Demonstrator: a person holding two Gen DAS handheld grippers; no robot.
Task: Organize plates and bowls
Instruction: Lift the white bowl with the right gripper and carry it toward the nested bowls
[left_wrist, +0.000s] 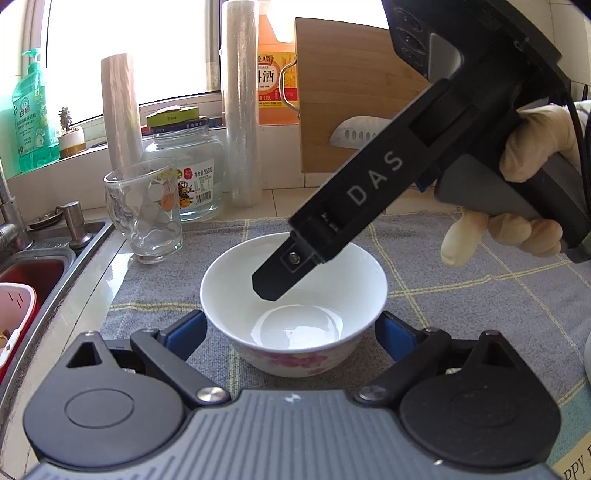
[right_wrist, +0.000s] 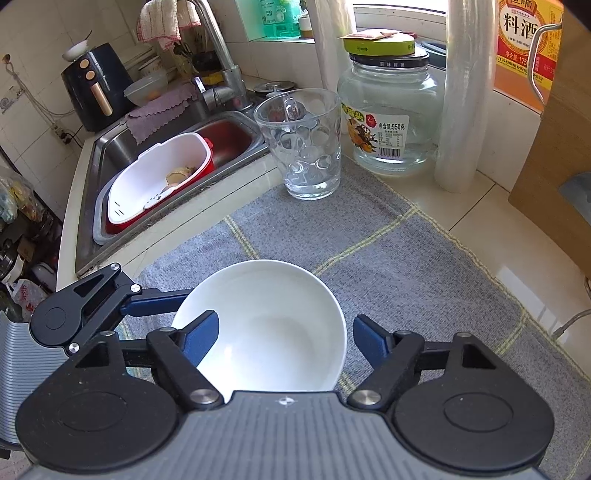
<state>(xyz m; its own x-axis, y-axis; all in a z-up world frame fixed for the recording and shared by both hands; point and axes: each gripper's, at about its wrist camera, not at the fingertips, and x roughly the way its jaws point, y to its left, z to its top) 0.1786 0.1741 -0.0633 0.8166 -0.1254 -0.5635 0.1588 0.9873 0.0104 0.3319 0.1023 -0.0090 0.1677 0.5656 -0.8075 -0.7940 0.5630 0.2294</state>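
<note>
A white bowl (left_wrist: 293, 295) with pink flowers on its outside stands upright on a grey checked cloth (left_wrist: 461, 295). My left gripper (left_wrist: 291, 328) is open, its blue pads on either side of the bowl's lower wall. My right gripper (right_wrist: 286, 341) is open over the same bowl (right_wrist: 266, 328); its left finger reaches down inside the bowl and its right finger is outside the rim. In the left wrist view the right gripper's finger (left_wrist: 280, 273) dips into the bowl from the upper right. The left gripper (right_wrist: 122, 306) shows at the bowl's left in the right wrist view.
A drinking glass (left_wrist: 146, 214), a lidded glass jar (left_wrist: 184, 162) and a roll of film (left_wrist: 242, 110) stand behind the bowl. A cutting board (left_wrist: 351, 96) with a knife leans at the back right. The sink (right_wrist: 162, 155) with a white and red basin lies to the left.
</note>
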